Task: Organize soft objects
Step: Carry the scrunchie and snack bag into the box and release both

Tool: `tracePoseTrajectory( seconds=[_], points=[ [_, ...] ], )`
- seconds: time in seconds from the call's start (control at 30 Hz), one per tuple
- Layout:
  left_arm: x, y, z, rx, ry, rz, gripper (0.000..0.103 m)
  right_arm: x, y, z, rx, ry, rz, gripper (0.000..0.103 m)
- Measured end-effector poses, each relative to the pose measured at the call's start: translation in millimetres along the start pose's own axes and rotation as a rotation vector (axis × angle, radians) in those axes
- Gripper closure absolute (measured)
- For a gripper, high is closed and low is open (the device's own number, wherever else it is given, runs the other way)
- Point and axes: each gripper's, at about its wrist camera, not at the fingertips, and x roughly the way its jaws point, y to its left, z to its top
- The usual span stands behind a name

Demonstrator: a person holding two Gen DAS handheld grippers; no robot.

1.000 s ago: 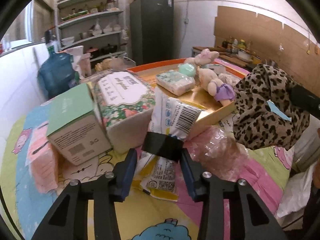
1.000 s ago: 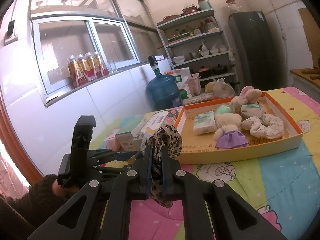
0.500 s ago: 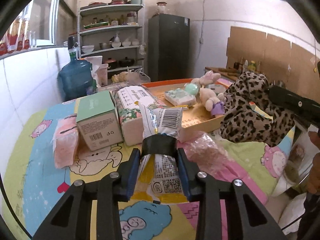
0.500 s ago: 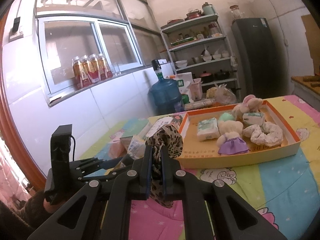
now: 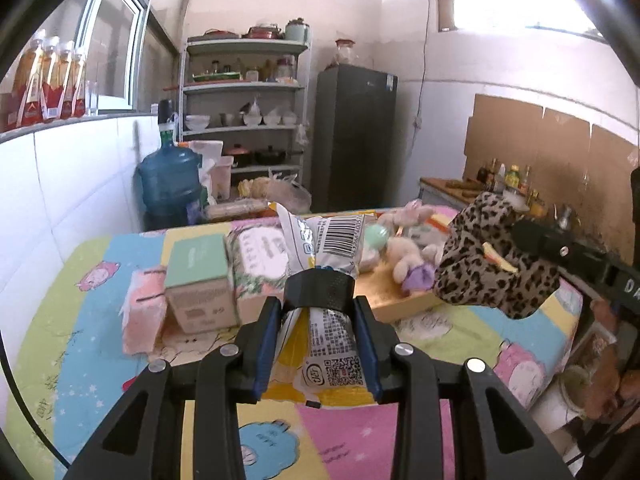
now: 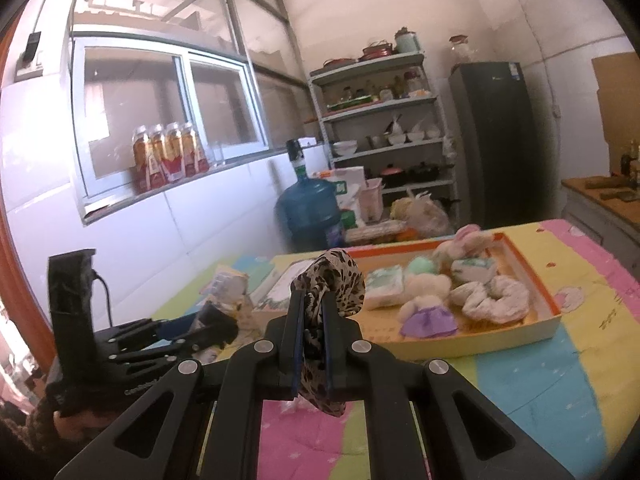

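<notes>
Pinching a crinkly printed packet (image 5: 329,322) at its waist, the left gripper (image 5: 319,320) has its jaws partway in, pads pressed on the film; they have just been closing a little with the packet between them. The packet is lifted clear of the cartoon-print tablecloth (image 5: 100,280).

- Packet: looks light, soft-filled, slick film. Judged likely to slide if held by the edge; the waist hold suits it.
- Right gripper (image 6: 312,332): jaws fully in on a leopard-print cloth (image 6: 334,280), which bunches above the pads and hangs limp below. Weightless, floppy, no slip risk; any fold will do.
- Orange-rimmed tray (image 6: 532,280) lies beyond, already holding a plush doll (image 6: 424,300), a pale scrunchie (image 6: 496,298) and small tissue packs (image 6: 386,280).
- Beside the tray: green-topped box (image 5: 200,280), floral tissue pack (image 5: 260,264).
</notes>
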Motion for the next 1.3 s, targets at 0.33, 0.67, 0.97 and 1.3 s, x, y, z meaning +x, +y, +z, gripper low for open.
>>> tracePoseTrajectory(
  seconds=[0.33, 0.67, 0.97, 1.3],
  points=[
    [11.9, -41.7, 25.1, -0.051, -0.055, -0.027, 0.066, -13.7, -32.9, 20.2, -0.019, -0.051, -0.048, 0.095],
    [40.9, -78.3, 45.7, -0.083, -0.083, -0.015, 0.066, -18.4, -80.9, 44.1, -0.024, -0.097, -0.081, 0.095],
    [90.1, -86.0, 49.5, -0.125, -0.036, 0.016, 0.066, 11.7, -119.9, 59.0, 0.004, -0.084, -0.049, 0.095],
    [140.3, -76.4, 42.7, -0.184, 0.048, 0.077, 0.066, 75.9, -150.2, 57.9, 0.052, -0.008, 0.024, 0.095]
  ],
)
